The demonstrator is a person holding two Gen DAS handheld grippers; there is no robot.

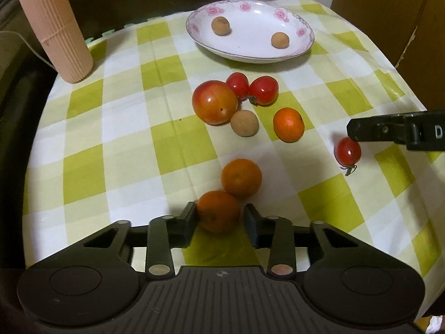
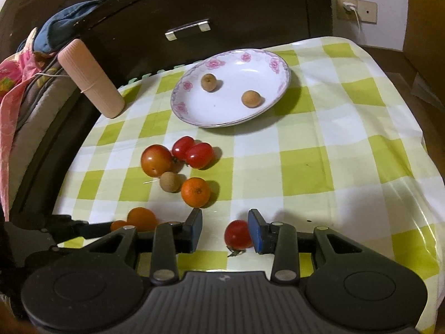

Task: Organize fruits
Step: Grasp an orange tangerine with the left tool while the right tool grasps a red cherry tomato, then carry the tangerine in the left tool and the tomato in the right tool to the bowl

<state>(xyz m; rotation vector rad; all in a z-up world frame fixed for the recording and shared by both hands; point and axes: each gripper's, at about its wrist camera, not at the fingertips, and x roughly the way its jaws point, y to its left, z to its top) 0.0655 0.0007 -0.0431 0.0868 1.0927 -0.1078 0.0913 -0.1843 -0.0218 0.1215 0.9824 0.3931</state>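
A flowered white plate [image 1: 250, 53] [image 2: 194, 114] at the back holds two brown longans [image 1: 220, 26] [image 1: 280, 39]. On the checked cloth lie a big tomato [image 1: 214, 102], two cherry tomatoes [image 1: 263, 89], a longan [image 1: 244, 123] and a tangerine [image 1: 288, 124]. My left gripper [image 1: 221, 218] is open around a tangerine [image 1: 219, 215], its left pad touching; another tangerine [image 1: 241, 177] sits just beyond. My right gripper [image 2: 225, 229] is open with a cherry tomato [image 2: 237, 234] against its right pad.
A ribbed pink cylinder [image 1: 55, 25] [image 2: 91, 80] stands at the table's back left corner. A dark cabinet with a metal handle [image 2: 187, 29] is behind the table. Clothes [image 2: 27, 64] pile at the left. The cloth's right edge drops off.
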